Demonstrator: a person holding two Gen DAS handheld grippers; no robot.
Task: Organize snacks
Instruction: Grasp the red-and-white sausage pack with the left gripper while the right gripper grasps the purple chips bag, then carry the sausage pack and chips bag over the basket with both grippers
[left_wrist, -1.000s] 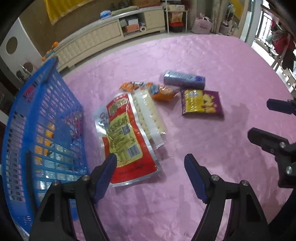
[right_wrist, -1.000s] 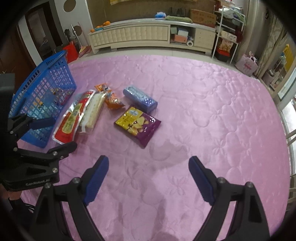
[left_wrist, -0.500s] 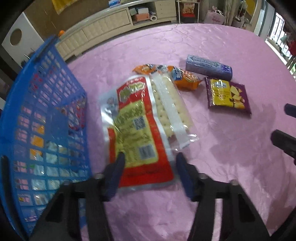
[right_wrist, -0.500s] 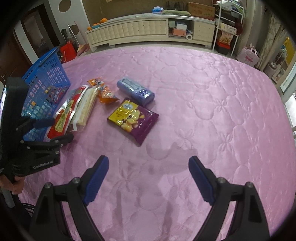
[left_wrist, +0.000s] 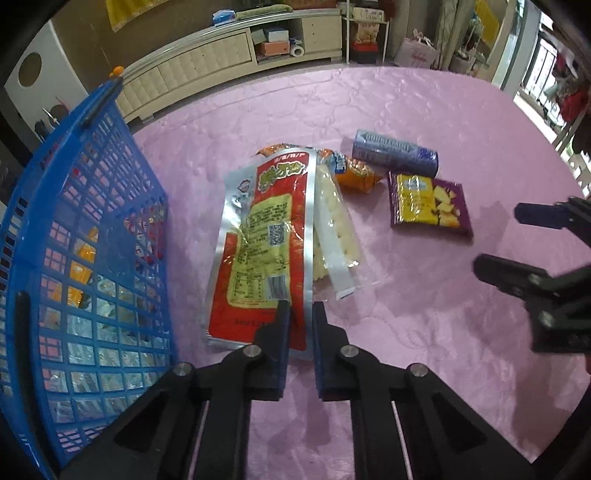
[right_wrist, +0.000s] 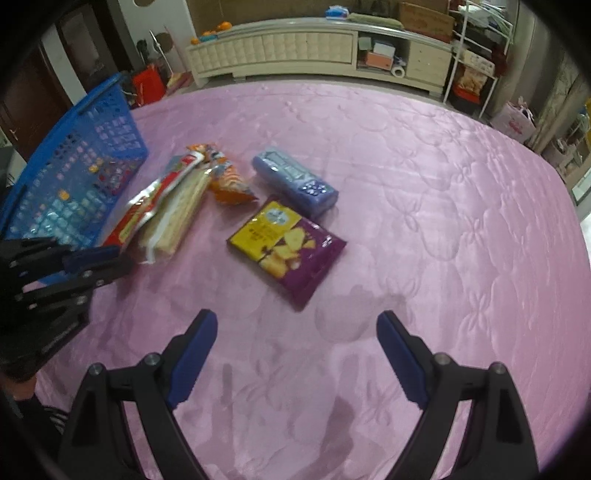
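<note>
A long red and silver snack packet (left_wrist: 266, 236) lies on the pink quilt beside the blue basket (left_wrist: 110, 184). My left gripper (left_wrist: 301, 314) is closing its jaws and pinches the packet's near edge between the pads. A clear pack of white crackers (left_wrist: 336, 218) lies against the packet's right side. In the right wrist view the packet (right_wrist: 147, 210) looks lifted off the cracker pack (right_wrist: 177, 218). My right gripper (right_wrist: 295, 332) hangs open above bare quilt, just short of the purple and yellow snack bag (right_wrist: 288, 243).
An orange snack bag (left_wrist: 358, 173) and a blue-purple wrapped roll (left_wrist: 395, 151) lie beyond the crackers. The basket (right_wrist: 74, 122) stands on the left and holds several packets. A low cream cabinet (right_wrist: 295, 48) runs along the far wall.
My left gripper moved in over the red packet's near edge and its jaws came together on it. My right gripper drifted a little closer to the purple and yellow bag, still open.
</note>
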